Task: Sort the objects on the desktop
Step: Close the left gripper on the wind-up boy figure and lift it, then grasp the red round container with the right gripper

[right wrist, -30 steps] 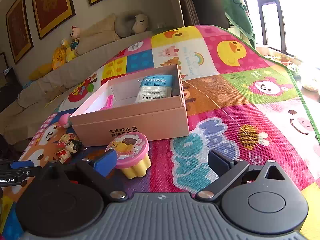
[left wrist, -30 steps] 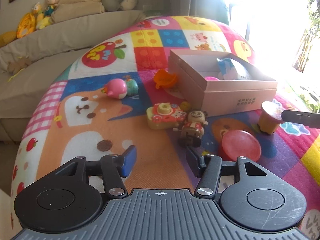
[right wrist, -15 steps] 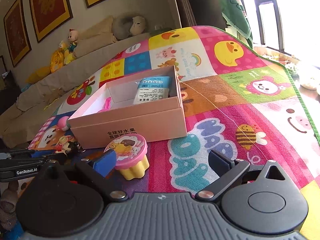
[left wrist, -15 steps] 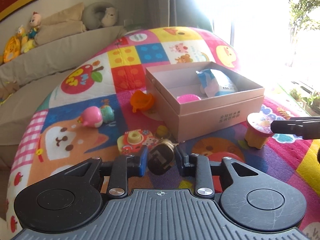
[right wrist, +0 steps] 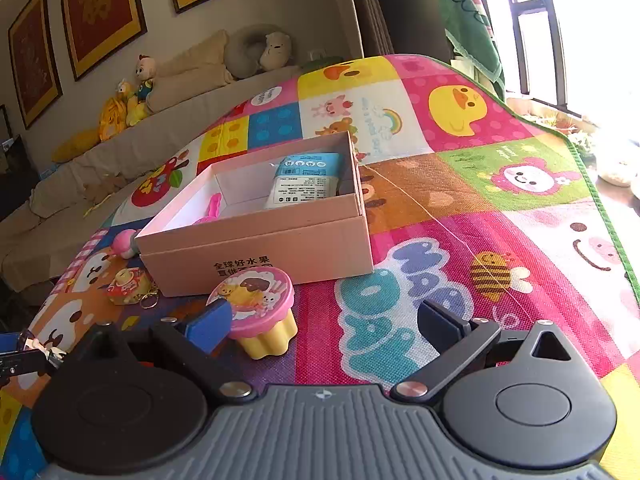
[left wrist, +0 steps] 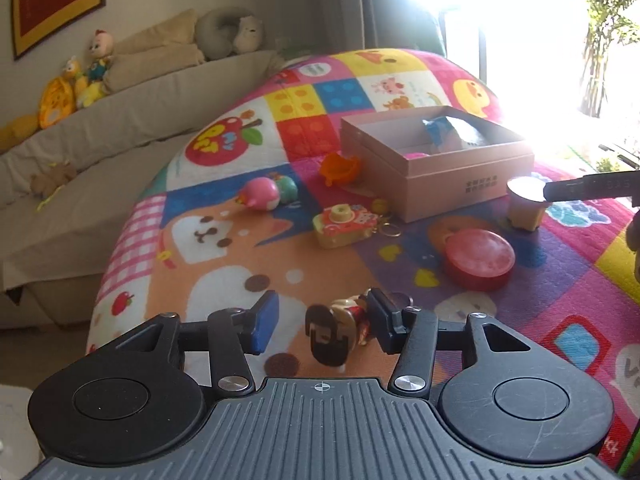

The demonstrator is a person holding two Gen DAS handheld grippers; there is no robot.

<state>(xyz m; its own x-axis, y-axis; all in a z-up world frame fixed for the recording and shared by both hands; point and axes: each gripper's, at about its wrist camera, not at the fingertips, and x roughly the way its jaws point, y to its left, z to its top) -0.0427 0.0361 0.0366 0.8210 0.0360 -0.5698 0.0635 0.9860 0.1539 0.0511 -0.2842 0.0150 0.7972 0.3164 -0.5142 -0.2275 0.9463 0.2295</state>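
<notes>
My left gripper [left wrist: 322,320] is open; a small figure toy [left wrist: 340,330] lies between its fingers, against the right finger, apart from the blue left pad [left wrist: 266,320]. The pink cardboard box [left wrist: 460,176] stands ahead to the right and holds a blue packet [right wrist: 306,178] and a pink item [right wrist: 212,208]. My right gripper [right wrist: 334,322] is open, its blue left pad [right wrist: 210,326] touching a pink-lidded yellow jelly cup [right wrist: 260,312] in front of the box [right wrist: 256,248].
On the colourful play mat [left wrist: 224,264] lie a toy camera keychain [left wrist: 344,226], a red round lid [left wrist: 478,258], a pink ball toy [left wrist: 260,196] with a green one, and an orange toy [left wrist: 340,168]. A sofa [left wrist: 120,120] with plush toys stands behind.
My left gripper closed on the figure toy and lifted it half a second ago; now its jaws have opened wider and pulled back, with the toy loose between them. The right gripper barely moved.
</notes>
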